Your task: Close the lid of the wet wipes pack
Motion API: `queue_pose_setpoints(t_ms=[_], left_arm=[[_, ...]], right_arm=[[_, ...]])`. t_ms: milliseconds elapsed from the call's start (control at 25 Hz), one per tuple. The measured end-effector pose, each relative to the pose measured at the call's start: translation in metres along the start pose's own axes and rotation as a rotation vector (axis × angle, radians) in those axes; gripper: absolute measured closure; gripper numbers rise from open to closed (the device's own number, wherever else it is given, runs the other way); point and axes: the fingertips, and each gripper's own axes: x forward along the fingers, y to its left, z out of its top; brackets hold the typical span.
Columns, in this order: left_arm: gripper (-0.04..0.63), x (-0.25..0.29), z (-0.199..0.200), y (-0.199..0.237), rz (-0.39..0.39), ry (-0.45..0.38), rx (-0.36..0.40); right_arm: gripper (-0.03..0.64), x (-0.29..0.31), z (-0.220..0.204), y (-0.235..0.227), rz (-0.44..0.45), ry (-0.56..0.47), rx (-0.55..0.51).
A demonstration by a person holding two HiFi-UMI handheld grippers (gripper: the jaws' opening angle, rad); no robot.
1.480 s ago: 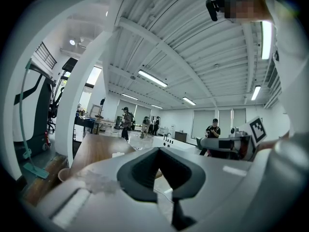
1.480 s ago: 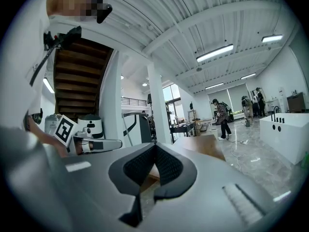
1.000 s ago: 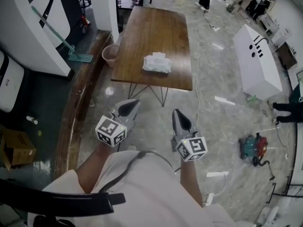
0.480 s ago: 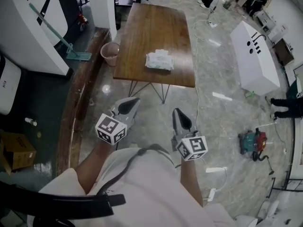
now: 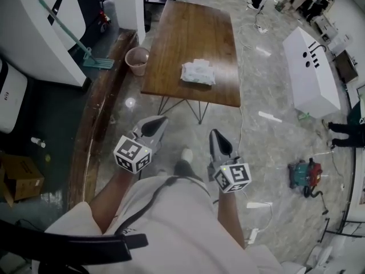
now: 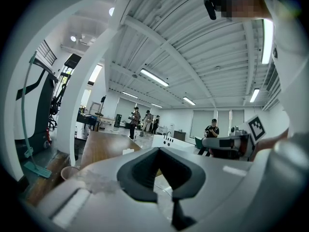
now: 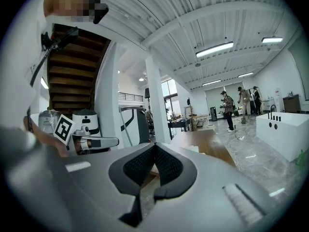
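The wet wipes pack [image 5: 198, 73] is a white, crumpled packet lying on the brown wooden table [image 5: 188, 33], far ahead of both grippers. I cannot make out its lid from here. My left gripper [image 5: 155, 127] and right gripper [image 5: 217, 139] are held side by side over the marble floor, short of the table's near edge. Both point toward the table, jaws shut, with nothing in them. In the left gripper view the pack [image 6: 128, 152] is a small white shape beyond the shut jaws. In the right gripper view the pack [image 7: 193, 149] lies on the table [image 7: 207, 141].
A pink waste bin [image 5: 137, 60] stands at the table's left corner, beside a wooden ledge [image 5: 94, 124]. A long white cabinet [image 5: 311, 70] lies to the right, with a red and teal machine [image 5: 305, 178] on the floor near it. People stand far off.
The person has stepped toward the table, so both grippers are a little closer to it. A shoe now shows on the floor between the grippers. Both jaws stayed shut.
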Motion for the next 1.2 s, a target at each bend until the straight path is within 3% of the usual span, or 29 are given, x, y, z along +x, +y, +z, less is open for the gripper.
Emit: queue_pose_setpoints(t_ms=[360, 1200], left_arm=[[0.594, 0.044, 0.004, 0.030, 0.050, -0.003, -0.008], [0.594, 0.224, 0.042, 0.086, 0.171, 0.010, -0.004]], right_arm=[[0.607, 0.050, 0.005, -0.038, 0.060, 0.009, 0.000], [0.607, 0.181, 0.043, -0.189, 0.253, 0.055, 0.007]])
